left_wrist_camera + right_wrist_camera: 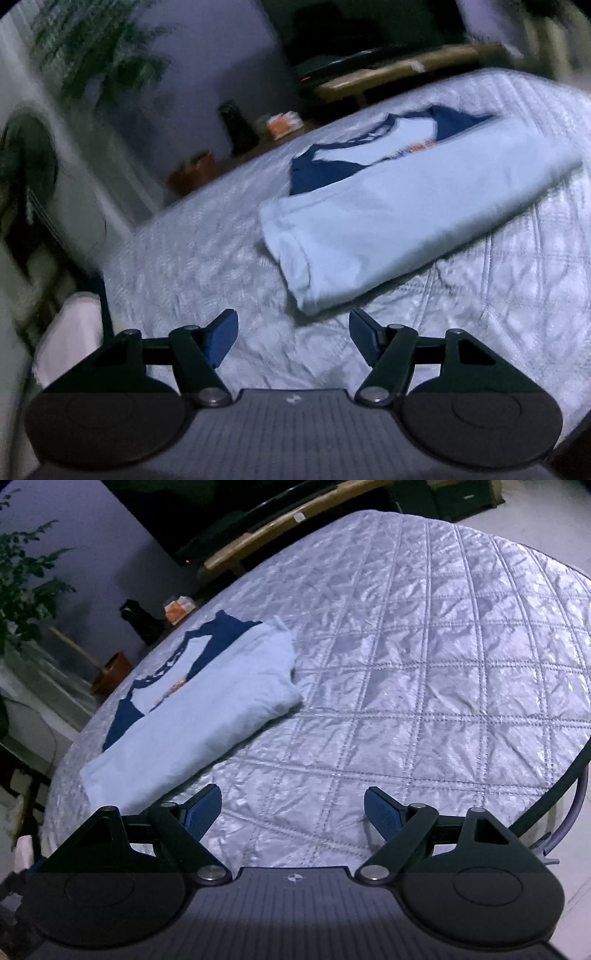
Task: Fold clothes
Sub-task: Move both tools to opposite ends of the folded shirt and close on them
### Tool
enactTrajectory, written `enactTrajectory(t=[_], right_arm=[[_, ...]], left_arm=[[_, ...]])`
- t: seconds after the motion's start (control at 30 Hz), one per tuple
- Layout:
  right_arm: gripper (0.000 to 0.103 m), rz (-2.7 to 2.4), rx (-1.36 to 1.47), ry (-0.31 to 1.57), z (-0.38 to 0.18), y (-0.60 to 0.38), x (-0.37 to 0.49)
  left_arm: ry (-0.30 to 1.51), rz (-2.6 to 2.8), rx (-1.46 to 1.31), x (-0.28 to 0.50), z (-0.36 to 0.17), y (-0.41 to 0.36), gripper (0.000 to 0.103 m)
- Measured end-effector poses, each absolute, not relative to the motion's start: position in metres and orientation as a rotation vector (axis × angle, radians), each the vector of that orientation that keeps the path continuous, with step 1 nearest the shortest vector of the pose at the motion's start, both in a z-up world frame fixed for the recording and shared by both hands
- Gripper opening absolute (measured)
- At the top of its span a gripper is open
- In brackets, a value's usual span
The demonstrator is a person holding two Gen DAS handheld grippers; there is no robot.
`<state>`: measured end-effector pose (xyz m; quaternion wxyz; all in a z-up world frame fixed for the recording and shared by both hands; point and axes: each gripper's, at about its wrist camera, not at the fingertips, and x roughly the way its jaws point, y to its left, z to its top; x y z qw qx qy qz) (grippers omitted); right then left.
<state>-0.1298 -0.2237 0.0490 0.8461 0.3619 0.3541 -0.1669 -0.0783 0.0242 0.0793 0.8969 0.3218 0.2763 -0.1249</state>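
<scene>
A light blue shirt (399,218) with dark blue sleeves and collar lies partly folded on a silver quilted cover (192,280). In the left wrist view its folded near end lies just beyond my left gripper (293,325), whose blue pads stand apart with nothing between them. In the right wrist view the same shirt (199,723) lies to the left, its near corner just beyond the left finger of my right gripper (291,805). That gripper is wide open over the bare quilted cover (424,686), holding nothing.
A leafy plant (26,587), a brown pot (110,672), a dark bottle (238,127) and an orange box (284,123) stand beyond the far left edge. A low wooden bench (399,70) runs along the back. A pale cloth (70,336) hangs at the near left.
</scene>
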Motion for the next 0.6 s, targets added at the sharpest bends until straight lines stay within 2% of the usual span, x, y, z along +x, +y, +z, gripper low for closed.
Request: enactTrajectory(t=[0.27, 0.6], right_arm=[[0.088, -0.344, 0.704, 0.763, 0.039, -0.230, -0.114], [0.088, -0.306, 0.619, 0.749, 0.041, -0.231, -0.093]], left_arm=[[0.519, -0.370, 0.940, -0.076, 0.050, 0.004, 0.064], [0.377, -0.411, 1.105, -0.067, 0.035, -0.001, 0.069]])
